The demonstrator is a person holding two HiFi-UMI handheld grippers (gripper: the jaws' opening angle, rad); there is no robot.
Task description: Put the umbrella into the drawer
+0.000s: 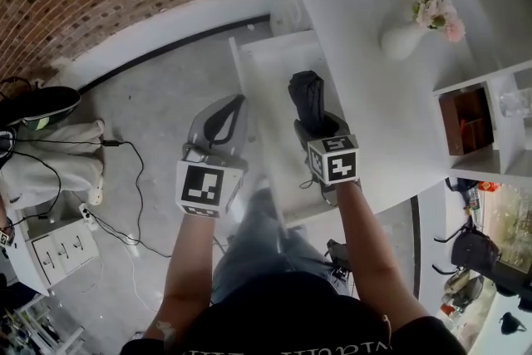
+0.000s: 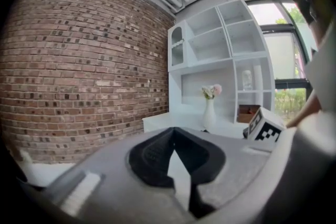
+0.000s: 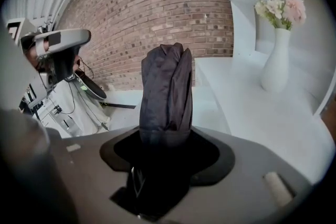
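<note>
A folded dark umbrella (image 1: 307, 98) stands upright out of my right gripper (image 1: 319, 127), which is shut on its lower end. It hangs over the pulled-out white drawer (image 1: 264, 62) below the white counter (image 1: 357, 4). In the right gripper view the umbrella (image 3: 165, 89) fills the space between the jaws of the right gripper (image 3: 165, 140), and its tip points toward the brick wall. My left gripper (image 1: 233, 107) sits at the drawer's left rim, shut with nothing in it. In the left gripper view the left gripper (image 2: 172, 135) has its black pads meeting at the tips.
A white vase of pink flowers (image 1: 405, 36) stands on the counter to the right. Beyond it is a shelf unit with a brown box (image 1: 465, 117). Shoes and cables (image 1: 46, 108) and a small white drawer unit (image 1: 56, 249) lie on the floor at the left.
</note>
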